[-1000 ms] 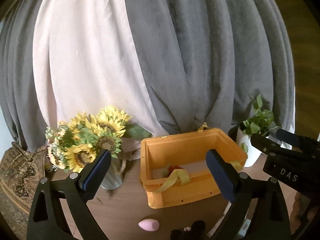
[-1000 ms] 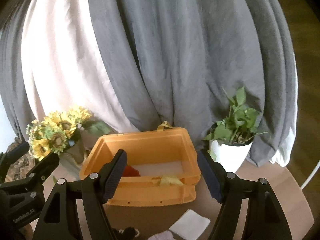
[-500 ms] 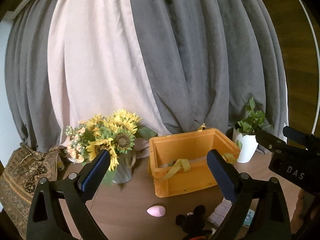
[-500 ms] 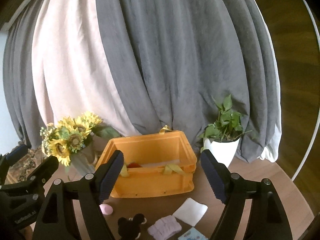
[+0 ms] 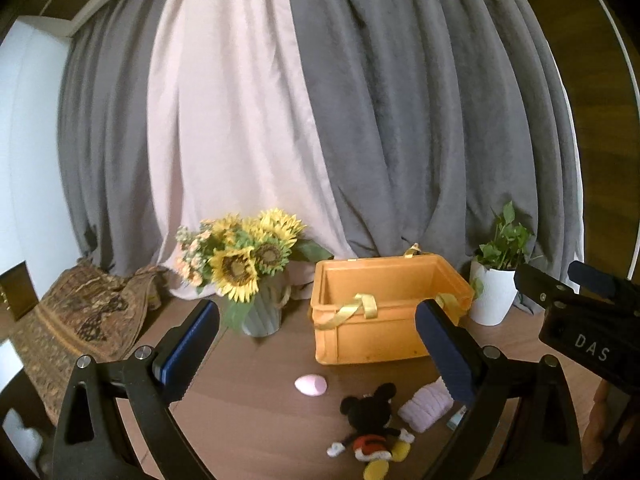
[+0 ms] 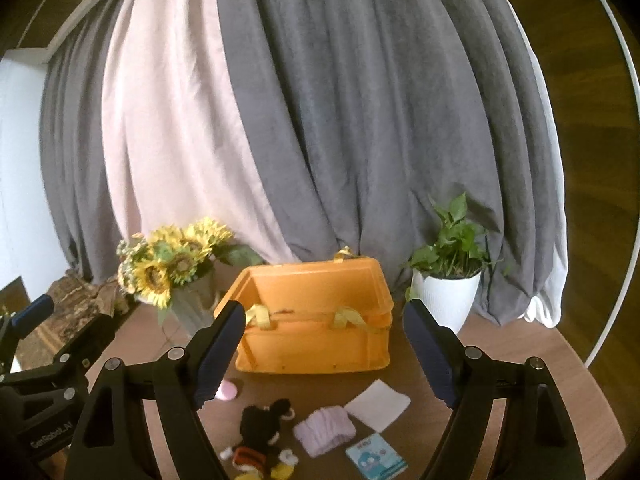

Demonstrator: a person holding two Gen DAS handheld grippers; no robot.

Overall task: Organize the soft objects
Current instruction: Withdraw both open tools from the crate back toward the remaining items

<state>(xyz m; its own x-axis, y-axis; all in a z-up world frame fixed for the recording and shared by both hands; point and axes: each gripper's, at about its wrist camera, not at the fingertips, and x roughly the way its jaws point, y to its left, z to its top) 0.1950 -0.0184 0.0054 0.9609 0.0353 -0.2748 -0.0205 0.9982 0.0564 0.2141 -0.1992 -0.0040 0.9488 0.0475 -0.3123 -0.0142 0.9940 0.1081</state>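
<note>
with both claws empty, the soft things wait in front of the crate

while nothing is yet gripped, the left gripper (image 5: 316, 348) stands wide, its blue pads far apart with only air and table between them. the right gripper (image 6: 324, 354) is also wide and empty, and its jaws are not pressing on anything.

the orange crate (image 6: 316, 320) sits toward the back of the round wooden table (image 6: 520, 364), open side up, yellow ribbon handles draped over its near wall. that looks like the collecting bin, so it makes sense that the soft things are laid out loose on the near side, within easy reach of either claw.

those things lie low in both views, below and ahead of the fingertips, none of them touching a pad. the mickey mouse plush (image 6: 262, 436) lies on its back nearest the cameras. just to its right is a folded lilac cloth (image 6: 325, 430), then a white square pad (image 6: 378, 404) and a small blue-printed packet (image 6: 376, 456). a pink egg-shaped sponge (image 5: 311, 384) rests between the plush and the crate, partly hidden behind the right claw's left finger in that view.

a sunflower vase (image 5: 244, 264) and a potted plant (image 6: 450, 280) flank the crate; both seem to be decoration and best avoided. i judge the plush the likeliest next pick, needing a downward reach.
</note>
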